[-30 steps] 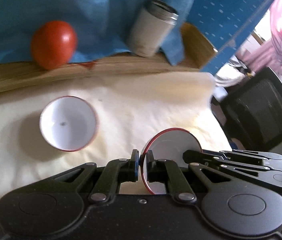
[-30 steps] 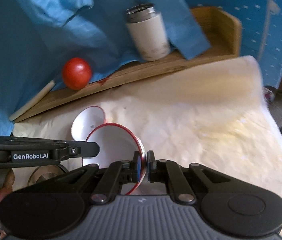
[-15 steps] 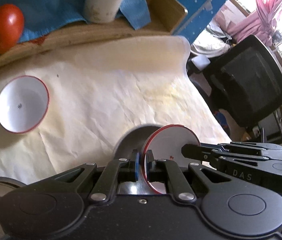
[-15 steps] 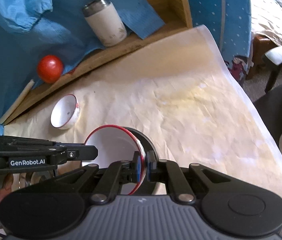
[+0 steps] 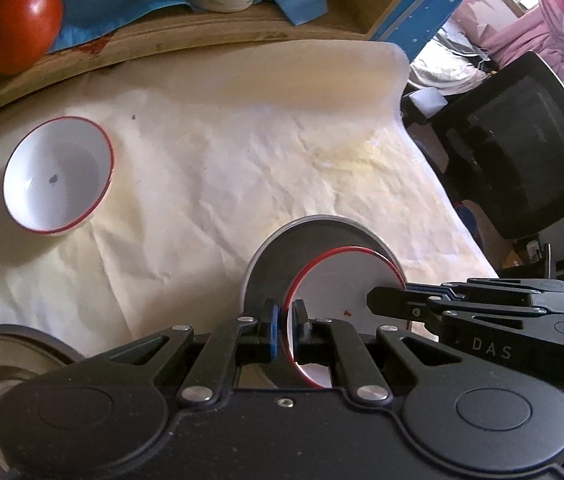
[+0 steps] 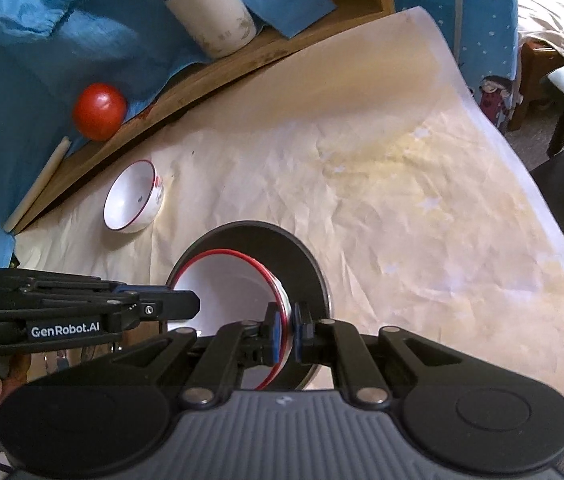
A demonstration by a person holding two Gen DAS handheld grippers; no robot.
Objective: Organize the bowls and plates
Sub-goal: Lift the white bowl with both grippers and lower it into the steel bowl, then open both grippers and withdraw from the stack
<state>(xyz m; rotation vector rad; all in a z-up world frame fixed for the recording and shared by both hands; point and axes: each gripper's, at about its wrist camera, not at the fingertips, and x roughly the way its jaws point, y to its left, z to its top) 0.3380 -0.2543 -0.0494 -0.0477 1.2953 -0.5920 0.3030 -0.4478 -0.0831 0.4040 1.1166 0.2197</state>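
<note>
Over the grey plate (image 6: pixel 305 264) sits a white bowl with a red rim (image 6: pixel 234 292), and both tools hold it. The left gripper (image 5: pixel 285 330) is squeezed tight on the bowl's near edge, one pad inside and one outside. The right gripper (image 6: pixel 286 330) pinches the other side of the rim the same way. I cannot tell if the bowl touches the plate yet.

The bowl looks hard, smooth and shiny, so I think it could slip and would break if it fell. It looks light. The thin rim is the best place to hold, and two holds keep it from tipping.

Past the plate, on the far left, a second white bowl (image 5: pixel 58 176) stands alone and upright. Another grey plate (image 5: pixel 6 360) peeks in just left of the first one.

Under the plate lies a wrinkled cream sheet (image 6: pixel 401 184), soft and bumpy. Behind it runs a wooden ledge (image 6: pixel 218 76) with a red tomato (image 6: pixel 100 111), a white cup (image 6: pixel 212 16) and blue cloth (image 6: pixel 42 48). A black chair (image 5: pixel 521 152) stands off to the right of the plate.
</note>
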